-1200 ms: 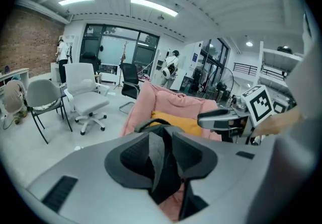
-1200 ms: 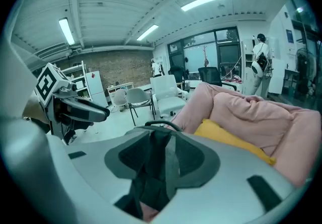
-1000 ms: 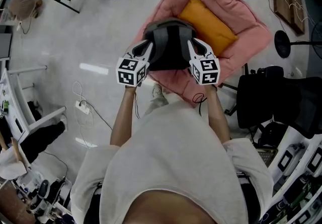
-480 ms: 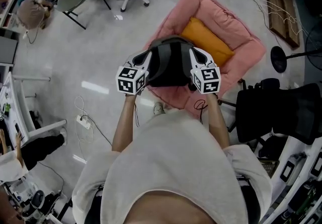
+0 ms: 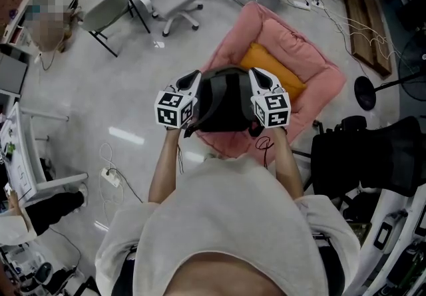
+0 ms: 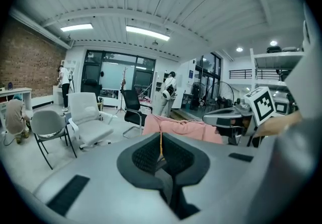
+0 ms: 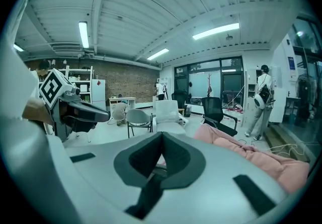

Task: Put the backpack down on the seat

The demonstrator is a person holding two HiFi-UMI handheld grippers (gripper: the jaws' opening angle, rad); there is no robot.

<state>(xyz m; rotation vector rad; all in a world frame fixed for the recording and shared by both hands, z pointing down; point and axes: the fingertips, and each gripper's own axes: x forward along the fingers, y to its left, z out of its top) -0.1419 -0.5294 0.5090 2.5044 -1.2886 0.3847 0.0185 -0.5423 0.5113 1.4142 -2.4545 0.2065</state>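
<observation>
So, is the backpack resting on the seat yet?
No; the backpack hangs between the left gripper and right gripper, above the pink seat.

The backpack (image 5: 223, 98) is made of dark matt cloth, the seat (image 5: 319, 82) is covered in soft pink cloth, and the floor (image 5: 120, 88) is finished smooth, faintly glossy.

Head view: we look steeply down from above the person (image 5: 226, 221) | left gripper view: rides the left hand-held gripper (image 6: 161, 142), near-level along its jaws | right gripper view: likewise on the right hand-held gripper (image 7: 162, 140) | all three share the pink seat (image 5: 293, 28).
</observation>
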